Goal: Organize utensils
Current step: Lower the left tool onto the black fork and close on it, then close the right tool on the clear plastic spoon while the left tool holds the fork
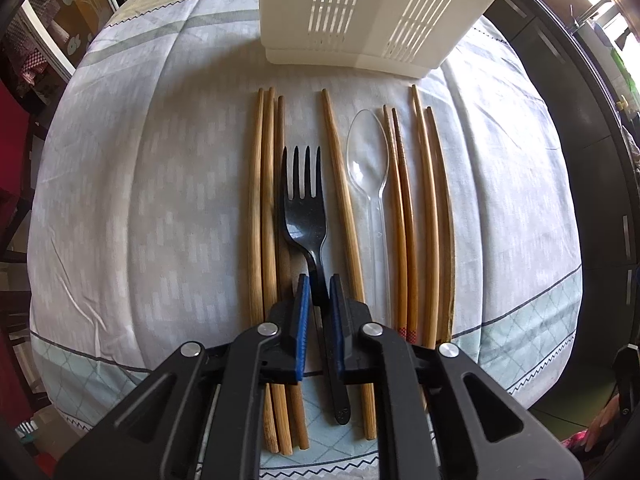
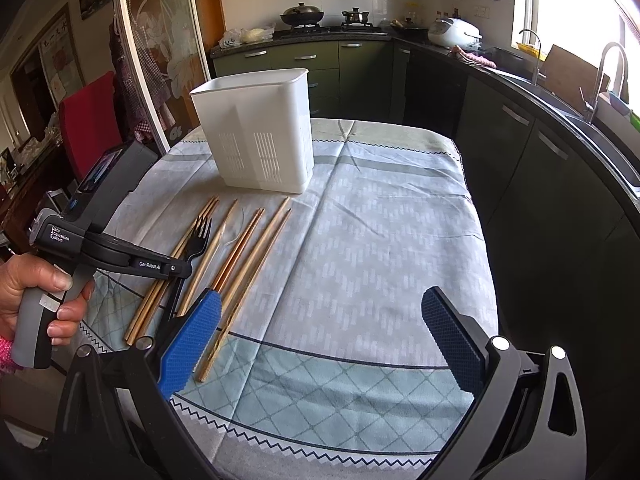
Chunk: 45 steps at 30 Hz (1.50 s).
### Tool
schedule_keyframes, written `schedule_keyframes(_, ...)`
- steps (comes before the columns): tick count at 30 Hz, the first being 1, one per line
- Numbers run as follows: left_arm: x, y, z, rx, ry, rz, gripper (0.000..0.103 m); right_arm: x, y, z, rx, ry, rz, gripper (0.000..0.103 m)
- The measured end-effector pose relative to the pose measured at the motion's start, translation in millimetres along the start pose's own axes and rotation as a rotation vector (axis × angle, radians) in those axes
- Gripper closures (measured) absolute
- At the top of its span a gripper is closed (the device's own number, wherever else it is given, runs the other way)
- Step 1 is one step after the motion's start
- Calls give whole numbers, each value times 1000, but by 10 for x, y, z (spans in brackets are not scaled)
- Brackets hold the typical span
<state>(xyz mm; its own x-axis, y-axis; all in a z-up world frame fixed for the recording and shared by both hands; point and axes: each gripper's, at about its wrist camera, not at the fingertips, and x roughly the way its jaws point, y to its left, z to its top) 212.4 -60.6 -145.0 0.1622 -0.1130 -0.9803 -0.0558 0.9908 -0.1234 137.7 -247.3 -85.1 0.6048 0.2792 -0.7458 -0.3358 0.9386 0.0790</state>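
Left hand-held gripper [image 1: 319, 292] narrow around one black fork [image 1: 305, 208]; right hand-held gripper [image 2: 322, 332] wide; eight chopsticks [image 1: 429, 216], one clear spoon [image 1: 368, 160].

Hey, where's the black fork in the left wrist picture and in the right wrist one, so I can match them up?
Left wrist: the black fork lies at centre, tines pointing away, its handle between the left gripper pads.
Right wrist: the black fork sits left of centre among the chopsticks, its handle under the left gripper.
Shared landmark: the white utensil holder stands beyond the utensils in both.
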Motion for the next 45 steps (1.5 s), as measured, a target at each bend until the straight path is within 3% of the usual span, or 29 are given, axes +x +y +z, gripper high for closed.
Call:
schedule_keyframes(6, -75, 36, 11, 1, -23, -23, 95, 164, 67, 170, 12, 89, 82, 6)
schedule_keyframes(12, -382, 83, -34, 26, -101, -47, 94, 497, 186, 405, 50, 202, 174, 28)
schedule_keyframes(20, -751, 276, -142, 54, -194, -56, 95, 1179, 591, 522, 104, 424, 332, 58)
schedule_keyframes(25, -819, 366, -199, 61, -220, -56, 95, 1498, 804, 583, 116, 476, 312, 77)
schedule_keyframes(34, -794, 485, -202, 63, -224, -78, 95, 1939, 948, 657, 121, 539, 219, 85)
schedule_keyframes(41, -793, 520, -201, 68, -226, -86, 95, 2032, 1073, 651, 108, 564, 192, 85)
schedule_keyframes(45, -786, 526, -204, 69, -224, -90, 95, 2110, 1171, 672, 84, 557, 158, 90)
